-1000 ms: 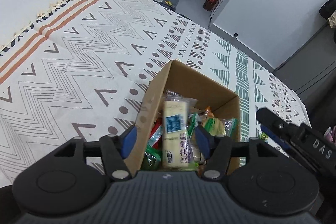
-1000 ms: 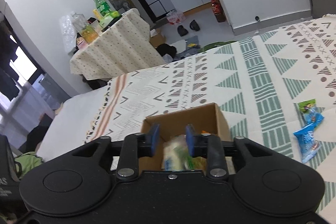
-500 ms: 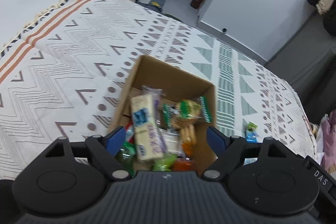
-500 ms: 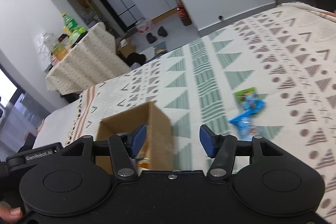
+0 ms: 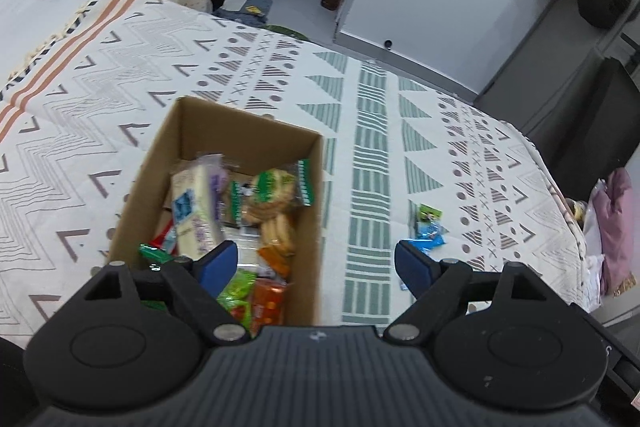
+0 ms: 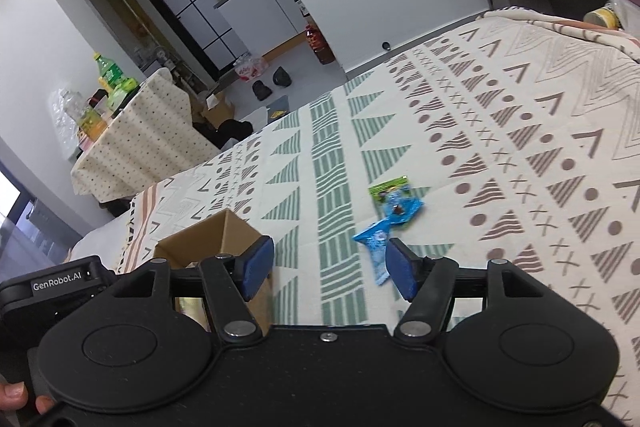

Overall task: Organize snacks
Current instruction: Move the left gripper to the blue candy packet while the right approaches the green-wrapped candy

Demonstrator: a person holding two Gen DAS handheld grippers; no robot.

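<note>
An open cardboard box (image 5: 192, 135) (image 6: 208, 239) sits on the patterned bedspread, holding several snack packets, among them a pale cracker pack (image 5: 194, 205) and a green-labelled biscuit pack (image 5: 272, 191). My left gripper (image 5: 316, 263) hangs open above the box's near right corner, holding nothing. Two blue and green snack packets (image 5: 428, 227) (image 6: 394, 207) lie loose on the cloth right of the box. My right gripper (image 6: 330, 267) is open and empty, just short of the nearer blue packet (image 6: 374, 241).
The bedspread (image 6: 520, 131) runs wide to the right and far side. A cloth-covered table with bottles (image 6: 132, 131) stands beyond the bed. Pink fabric (image 5: 612, 227) lies off the bed's right edge. A hand (image 6: 16, 395) holds the other gripper's handle at lower left.
My left gripper let go of the cracker pack into the box, opened wide and swung right. My right gripper opened and moved from over the box toward the loose blue packets.
</note>
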